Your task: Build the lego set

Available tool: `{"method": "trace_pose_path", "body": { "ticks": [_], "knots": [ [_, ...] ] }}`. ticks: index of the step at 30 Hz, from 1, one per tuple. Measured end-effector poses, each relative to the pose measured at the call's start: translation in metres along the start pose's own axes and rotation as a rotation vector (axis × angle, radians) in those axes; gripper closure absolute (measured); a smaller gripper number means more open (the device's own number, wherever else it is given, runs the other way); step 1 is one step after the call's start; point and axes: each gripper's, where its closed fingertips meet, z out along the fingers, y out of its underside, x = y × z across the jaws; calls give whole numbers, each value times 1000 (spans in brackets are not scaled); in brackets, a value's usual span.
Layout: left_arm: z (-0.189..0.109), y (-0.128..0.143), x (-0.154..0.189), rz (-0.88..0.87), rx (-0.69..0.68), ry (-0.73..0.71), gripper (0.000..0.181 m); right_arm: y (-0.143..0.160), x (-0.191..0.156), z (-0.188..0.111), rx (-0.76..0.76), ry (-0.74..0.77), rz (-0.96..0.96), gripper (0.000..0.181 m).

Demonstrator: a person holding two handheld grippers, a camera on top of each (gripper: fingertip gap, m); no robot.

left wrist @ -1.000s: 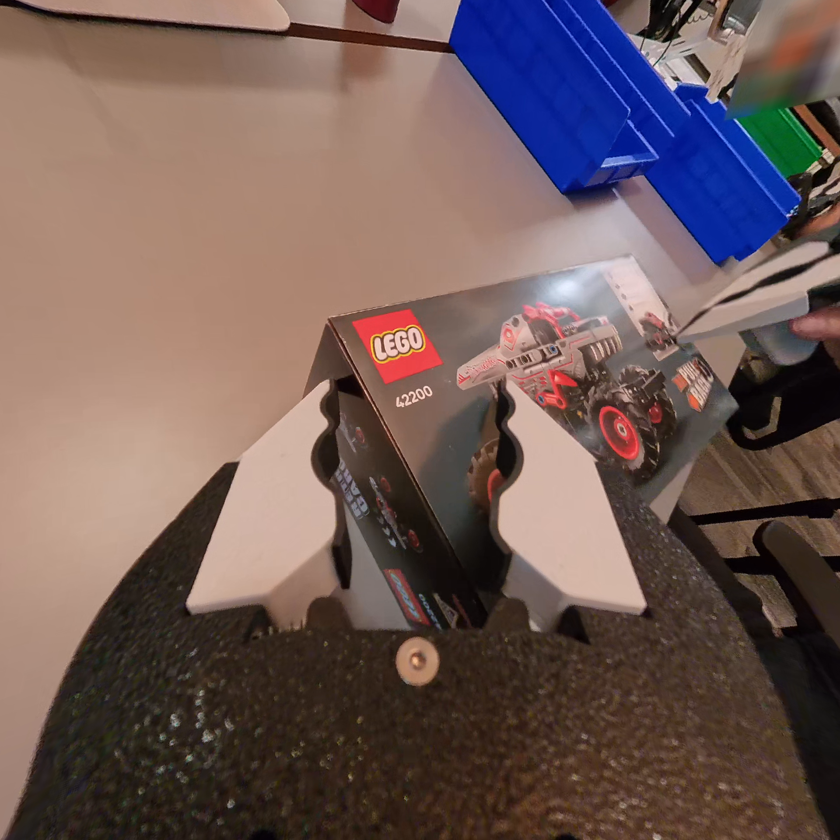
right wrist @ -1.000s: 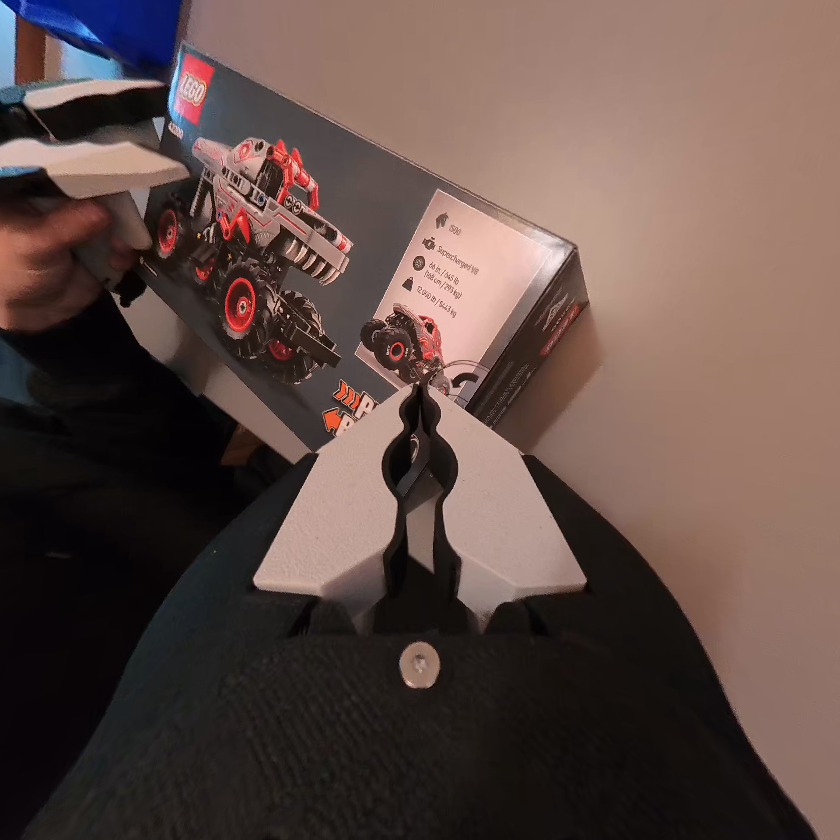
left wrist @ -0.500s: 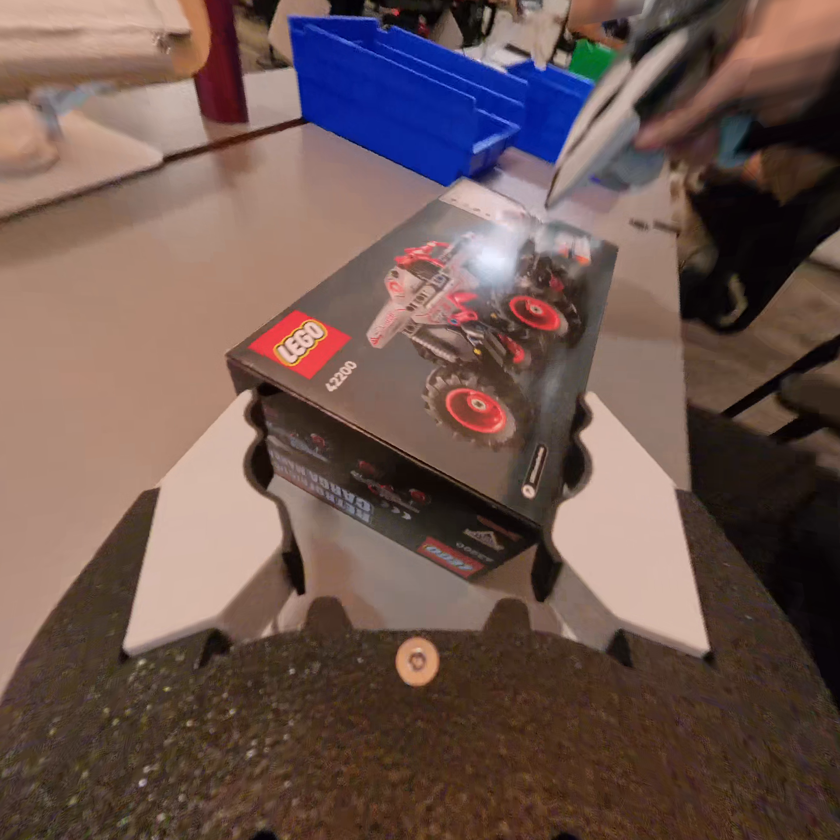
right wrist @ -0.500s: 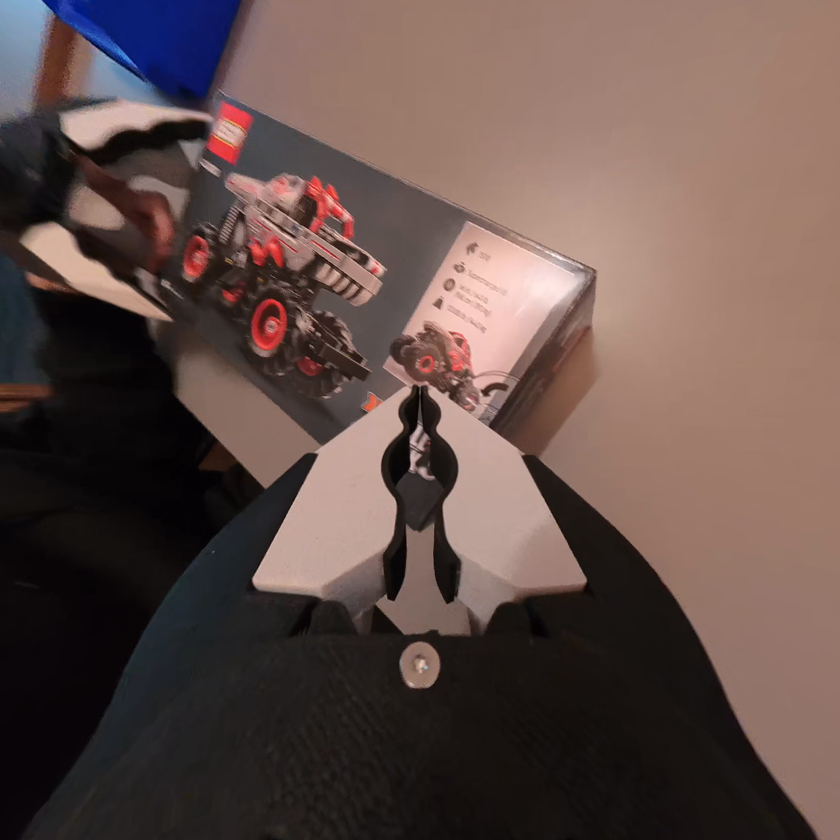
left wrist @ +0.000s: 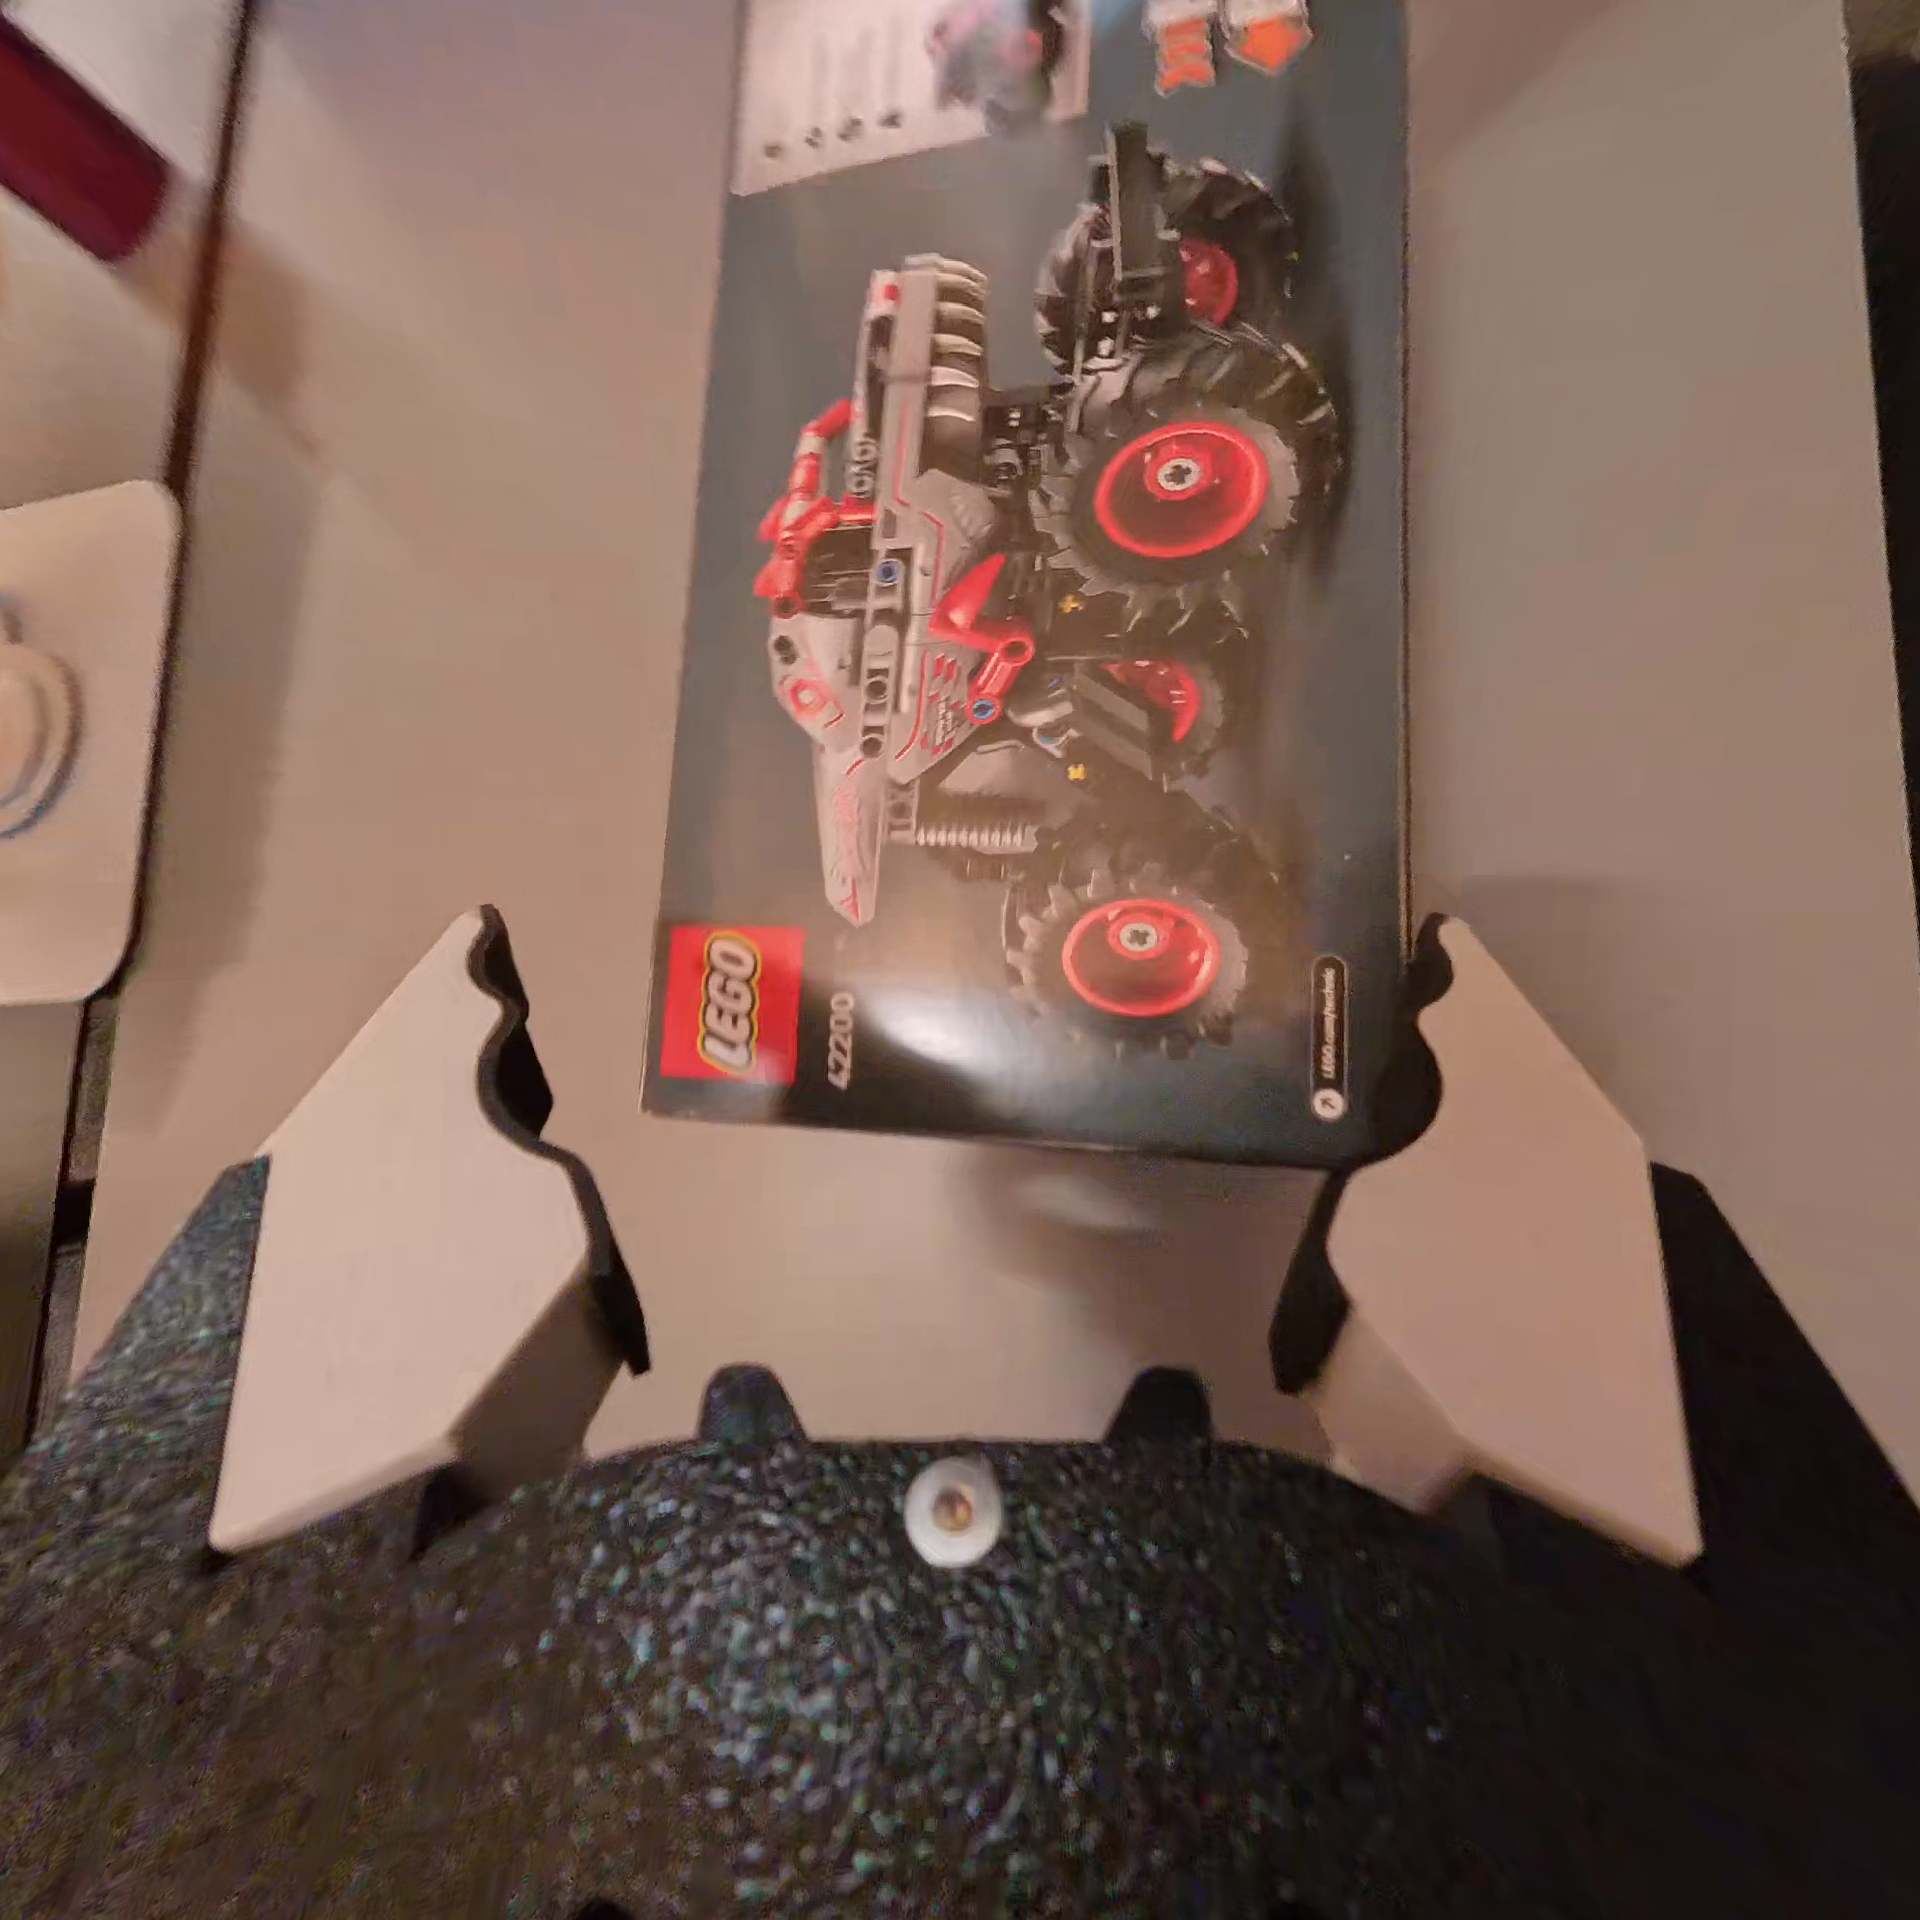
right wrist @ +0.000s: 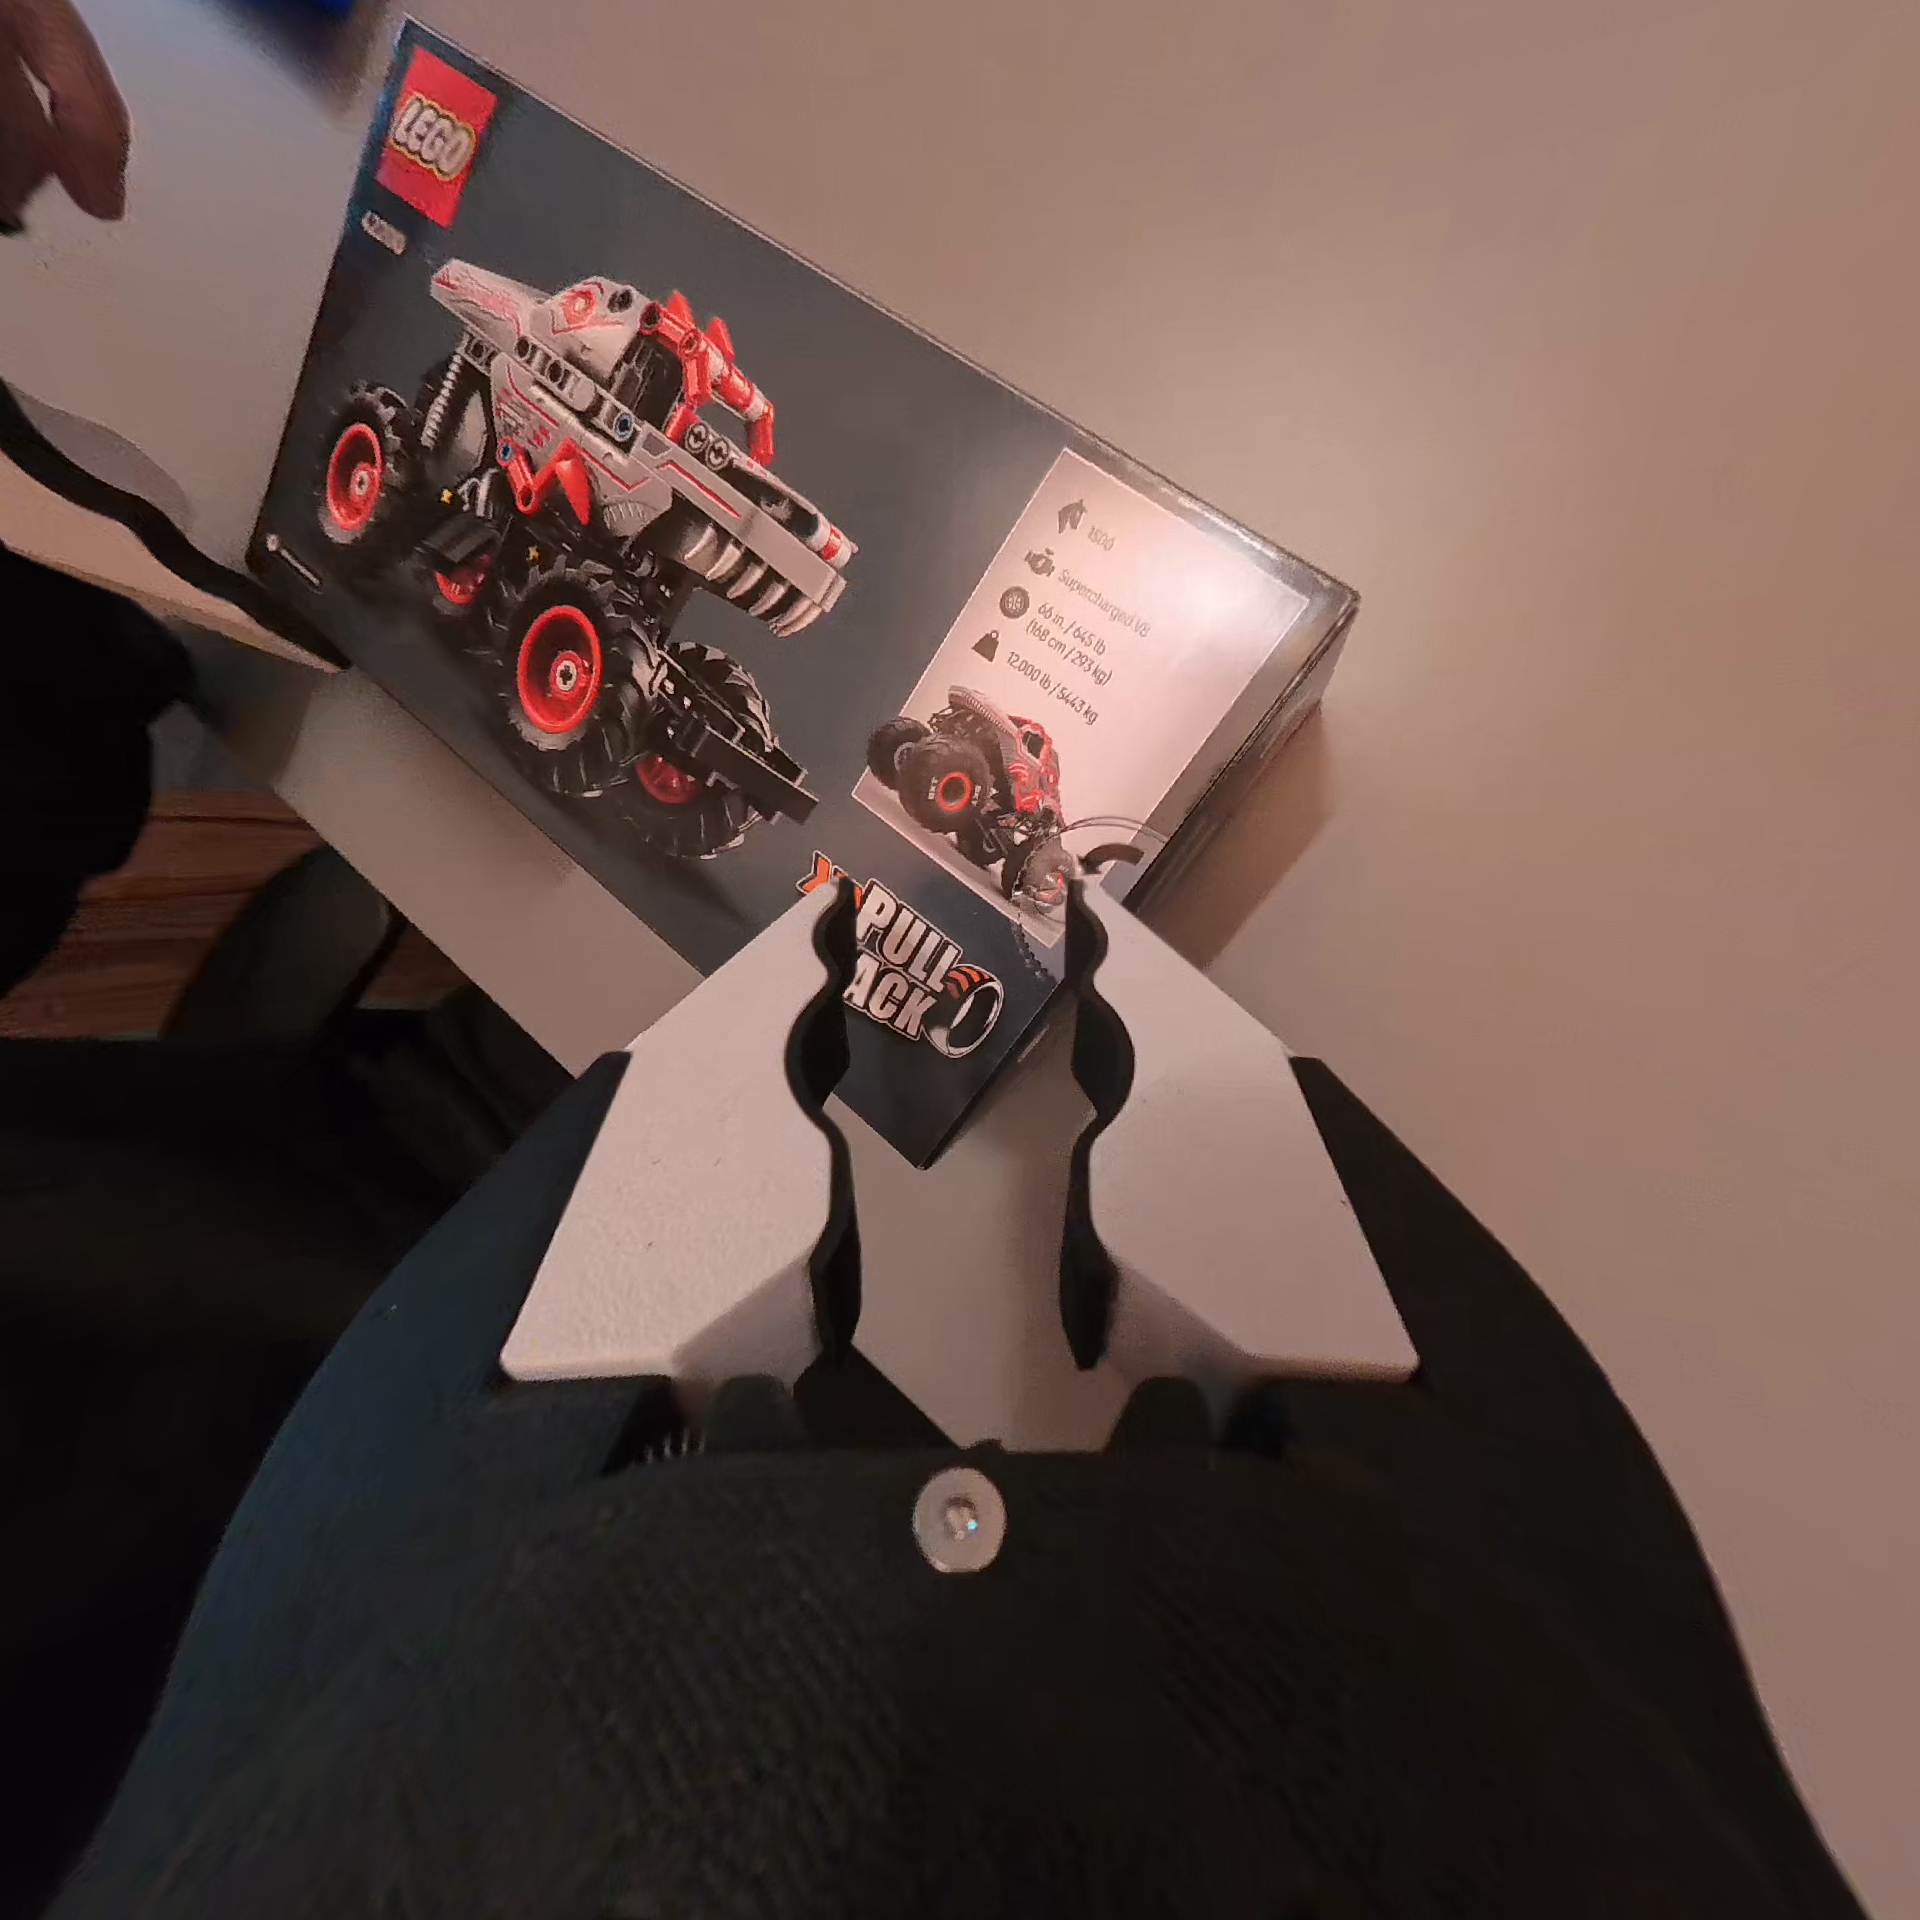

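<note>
The Lego box, dark with a red and grey monster truck picture, lies flat on the beige table. My left gripper is wide open over the box's near end. Its left finger stands clear of the box, and its right finger is by the box's right edge. In the right wrist view the box sits near the table edge. My right gripper is open, with the box's near corner between its fingers. The fingers do not press on it.
A dark red object and a white pad lie at the far left beyond a dark seam in the table. The table edge runs close along the box's right side. A hand shows at the top left of the right wrist view. My right fingertips sit around 20 cm from my left ones.
My left gripper let go of the box, opened wide and now looks down on it. The box went from tilted to flat on the table. My right gripper went from shut to open.
</note>
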Motion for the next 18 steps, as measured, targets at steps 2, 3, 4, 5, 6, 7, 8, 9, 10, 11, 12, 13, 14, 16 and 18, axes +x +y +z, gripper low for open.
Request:
{"method": "trace_pose_path", "body": {
  "ticks": [2, 3, 4, 5, 6, 7, 8, 9, 10, 11, 12, 13, 14, 16, 18],
  "knots": [
    [8, 1, 4, 17, -70, 78, 24, -3, -2, 0, 7, -6, 1, 143],
    [12, 3, 7, 14, -98, 113, 24, -3, -3, 0, 6, -10, 3, 143],
    [15, 4, 9, 7, -116, 142, 24, -4, -2, 0, 9, -6, 4, 143],
    [17, 4, 10, -1, -125, 164, 24, -4, 0, -1, 14, 0, 6, 143],
    [18, 5, 11, -10, -130, 180, 24, -4, 1, -1, 13, 2, 7, 144],
    [18, 6, 13, -21, -132, 192, 27, -4, 1, -2, 15, 0, 7, 144],
    [18, 6, 13, -30, -131, 194, 28, -5, 1, -2, 22, -5, 10, 145],
    [18, 6, 13, -34, -126, 189, 28, -6, 1, -3, 30, -11, 13, 147],
    [18, 6, 13, -40, -124, 181, 28, -7, 1, -2, 35, -16, 16, 149],
    [18, 6, 13, -51, -123, 167, 28, -7, 1, -1, 31, -19, 17, 149],
    [16, 5, 12, -69, -117, 145, 29, -7, 2, 1, 22, -19, 20, 148],
    [12, 3, 9, -103, -98, 115, 32, -6, 3, 1, 17, -16, 21, 149],
    [7, 1, 7, -159, -71, 84, 36, -5, 5, 1, 14, -11, 22, 149],
    [-8, 2, -1, -340, -28, 27, 57, -3, 11, -1, 8, 12, 29, 153],
    [-21, 10, -8, -577, 0, -16, 85, -1, 15, -6, 17, 21, 43, 159]
  ]
}}
